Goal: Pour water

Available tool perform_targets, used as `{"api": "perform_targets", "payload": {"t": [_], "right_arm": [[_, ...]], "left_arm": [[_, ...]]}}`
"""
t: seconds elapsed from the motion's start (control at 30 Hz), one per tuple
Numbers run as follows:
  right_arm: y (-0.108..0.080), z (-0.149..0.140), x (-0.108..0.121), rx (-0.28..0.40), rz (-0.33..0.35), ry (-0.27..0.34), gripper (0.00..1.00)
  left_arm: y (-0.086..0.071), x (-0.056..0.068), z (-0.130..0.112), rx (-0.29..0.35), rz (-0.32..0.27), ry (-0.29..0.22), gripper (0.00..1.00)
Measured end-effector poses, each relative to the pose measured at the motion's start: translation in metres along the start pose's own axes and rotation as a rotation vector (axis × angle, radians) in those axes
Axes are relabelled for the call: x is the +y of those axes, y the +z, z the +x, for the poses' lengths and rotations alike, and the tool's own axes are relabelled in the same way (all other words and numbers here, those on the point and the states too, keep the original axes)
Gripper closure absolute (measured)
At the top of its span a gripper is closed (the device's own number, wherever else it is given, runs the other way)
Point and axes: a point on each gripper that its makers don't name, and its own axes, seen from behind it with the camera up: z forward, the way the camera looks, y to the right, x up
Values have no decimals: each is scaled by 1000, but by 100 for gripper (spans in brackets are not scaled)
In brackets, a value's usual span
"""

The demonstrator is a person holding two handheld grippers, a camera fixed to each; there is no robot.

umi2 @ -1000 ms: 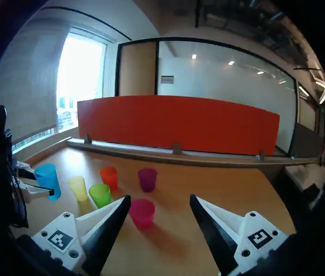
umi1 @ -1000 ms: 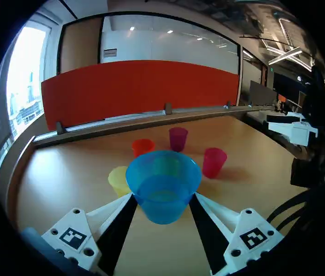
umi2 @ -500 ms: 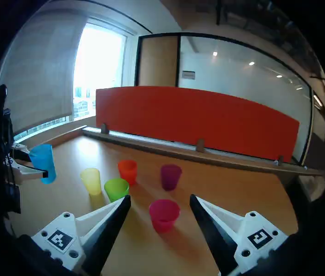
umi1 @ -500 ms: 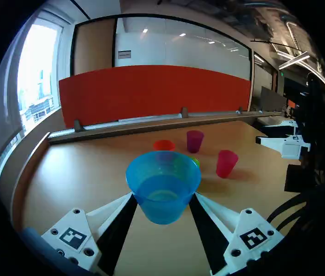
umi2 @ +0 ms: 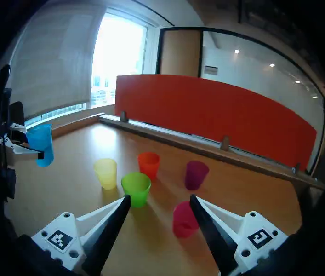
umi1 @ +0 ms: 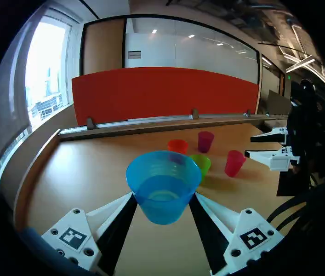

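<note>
Held the left gripper (umi1: 163,198) closed on a blue cup (umi1: 163,181) — one finger pressed against each side, the cup upright and lifted clear of the wooden table (umi1: 84,170). Noted a darker lower half through the cup wall, perhaps water; could not tell for sure. Carried the right gripper (umi2: 159,198) wide open, with nothing in its grasp, fingers spread above the tabletop.

Counted five more cups standing upright on the table in the right gripper view. Found the yellow cup (umi2: 105,172) farthest left, the orange cup (umi2: 149,164) just behind and to its right, and the green cup (umi2: 136,187) in front of those two, close to the tip of the left-hand finger. Placed the purple cup (umi2: 196,174) farther right, level with the orange one but apart from it. Found the pink cup (umi2: 184,220) nearest of all — partly hidden behind the right-hand finger. Spotted the blue cup at the far left of that same view, well apart from the group.

From the left gripper view, saw the right gripper at the right edge, fingertips near the pink cup but not touching it. Made out a red partition (umi1: 162,92) along the far edge of the table and a bright window (umi2: 116,69) to the left.
</note>
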Motion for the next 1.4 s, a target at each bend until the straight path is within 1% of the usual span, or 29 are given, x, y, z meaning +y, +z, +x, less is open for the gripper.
{"api": "perform_targets", "payload": {"t": [0.5,0.8,1.1,1.4], "right_arm": [[52,-19,-28,-62,99,-57,0],[77,-34,-42,-100,142,-71,0],[101,-50,-48,-143,156,-68,0],[118,-60,-50,-175,156,-86,0]], "left_arm": [[-18,-21,-2,-1,39,-14,23],[-25,-25,-7,-5,56,-28,23],[-30,-30,-13,-14,72,-35,23],[-31,-33,-17,-21,82,-38,22]]}}
